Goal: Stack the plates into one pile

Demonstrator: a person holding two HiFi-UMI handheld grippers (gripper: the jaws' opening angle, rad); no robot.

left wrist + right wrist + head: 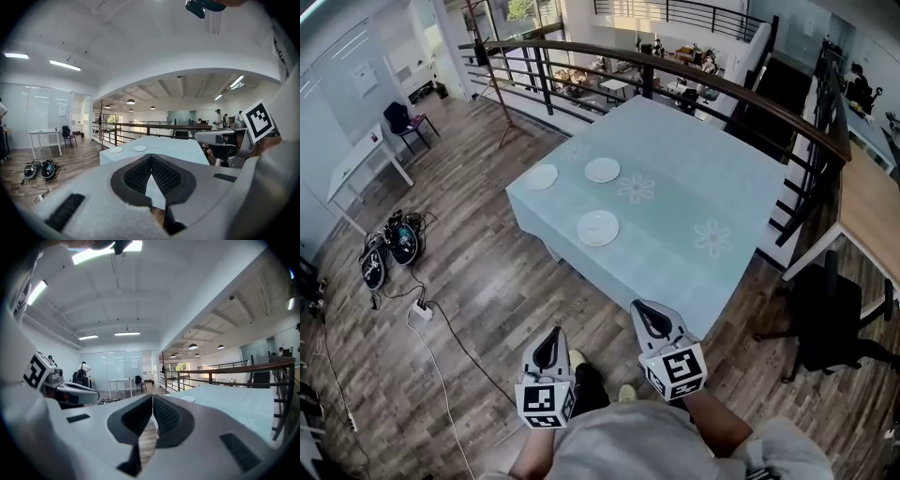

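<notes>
Shut hand-held grippers (553,334) (643,309) point level toward table (703,169).

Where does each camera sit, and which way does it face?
Head view: on the head, steeply down at table and three plates; left gripper, right gripper, arms, shoes show.
Left gripper view: on that gripper, along its shut jaws toward the table; right gripper at right.
Right gripper view: on that gripper, along its shut jaws, table at right; left gripper at left.
Shared: all show table and plates.
</notes>
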